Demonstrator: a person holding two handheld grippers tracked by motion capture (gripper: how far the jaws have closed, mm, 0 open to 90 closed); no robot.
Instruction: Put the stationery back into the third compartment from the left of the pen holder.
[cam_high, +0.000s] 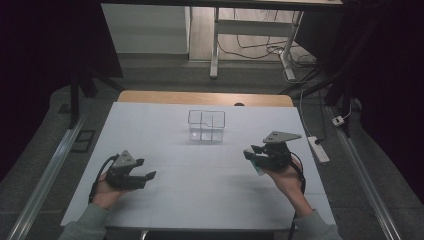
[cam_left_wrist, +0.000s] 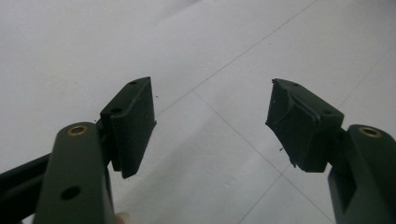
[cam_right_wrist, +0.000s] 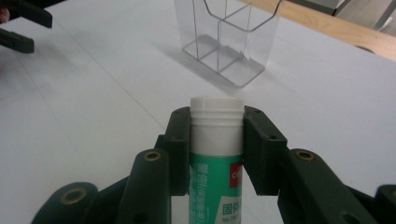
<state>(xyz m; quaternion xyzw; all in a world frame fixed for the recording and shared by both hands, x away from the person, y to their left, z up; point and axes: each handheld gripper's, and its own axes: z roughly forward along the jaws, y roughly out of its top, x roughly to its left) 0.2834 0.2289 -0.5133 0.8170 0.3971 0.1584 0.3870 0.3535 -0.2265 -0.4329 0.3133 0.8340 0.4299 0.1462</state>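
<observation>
Glue stick (cam_right_wrist: 215, 154) sits clamped in my right tongs (cam_right_wrist: 217, 140), both jaws pressed against its sides just below the white cap, green label running back toward my hand. From the high view, my right tongs (cam_high: 260, 156) hover over the right side of the white tabletop (cam_high: 200, 200), lifted off the surface, the stick (cam_high: 258, 169) poking out beneath them. Ahead of the cap, farther across the tabletop, stands a clear plastic organizer (cam_right_wrist: 229, 42) with divided compartments; from above it (cam_high: 206, 126) sits near the far middle, well apart from both my hands. My left tongs (cam_high: 142, 170) are over on the near left, jaws spread wide with nothing between them. The left gripper view confirms it: my left tongs (cam_left_wrist: 212, 126) gape over bare white surface.
</observation>
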